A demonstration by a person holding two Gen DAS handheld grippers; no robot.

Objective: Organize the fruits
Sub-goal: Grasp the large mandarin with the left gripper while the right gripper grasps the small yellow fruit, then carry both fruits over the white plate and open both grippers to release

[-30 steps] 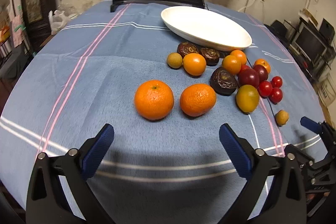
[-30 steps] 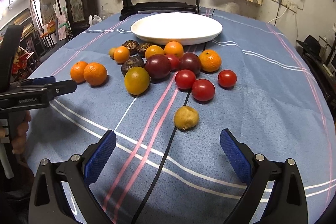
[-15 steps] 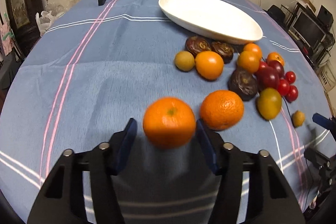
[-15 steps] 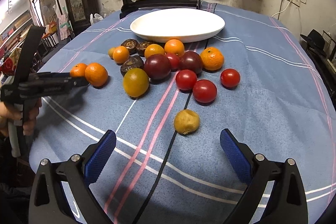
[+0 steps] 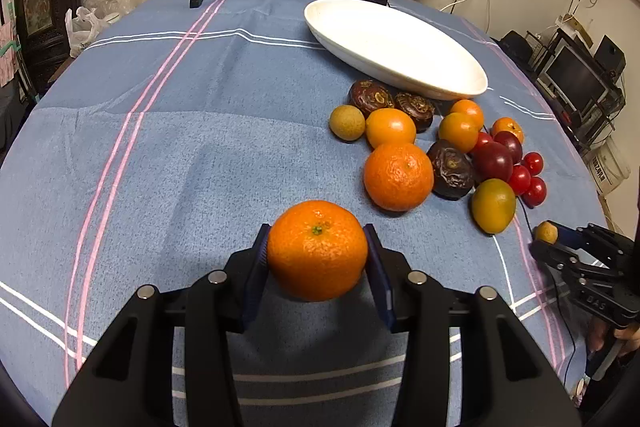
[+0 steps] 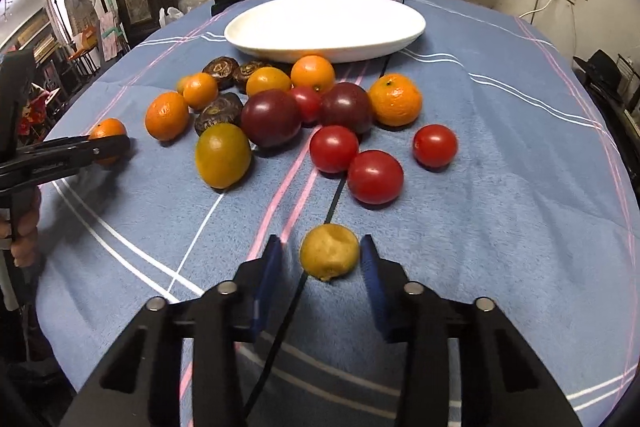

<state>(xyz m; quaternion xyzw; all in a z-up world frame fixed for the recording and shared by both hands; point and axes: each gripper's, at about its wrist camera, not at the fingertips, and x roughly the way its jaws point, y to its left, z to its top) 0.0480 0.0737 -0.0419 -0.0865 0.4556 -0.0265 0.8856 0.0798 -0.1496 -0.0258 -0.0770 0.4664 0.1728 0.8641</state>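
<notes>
My pads flank two fruits on the tablecloth (image 5: pixel 168 147) near its front edge — a mandarin (image 5: pixel 317 250) and a small yellow-brown fruit (image 6: pixel 329 251); other fruit heaped beside the empty white dish (image 6: pixel 324 23).

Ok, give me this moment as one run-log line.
left gripper: closing, pads on tangerine | right gripper: closing around small yellow fruit, left pad short | white dish: no fruit visible

My left gripper (image 5: pixel 317 259) is closing on an orange (image 5: pixel 317 250), pads touching both its sides. Beyond lie a second orange (image 5: pixel 398 175), mixed fruit and a white dish (image 5: pixel 394 47) on blue cloth (image 5: pixel 180 131).
</notes>
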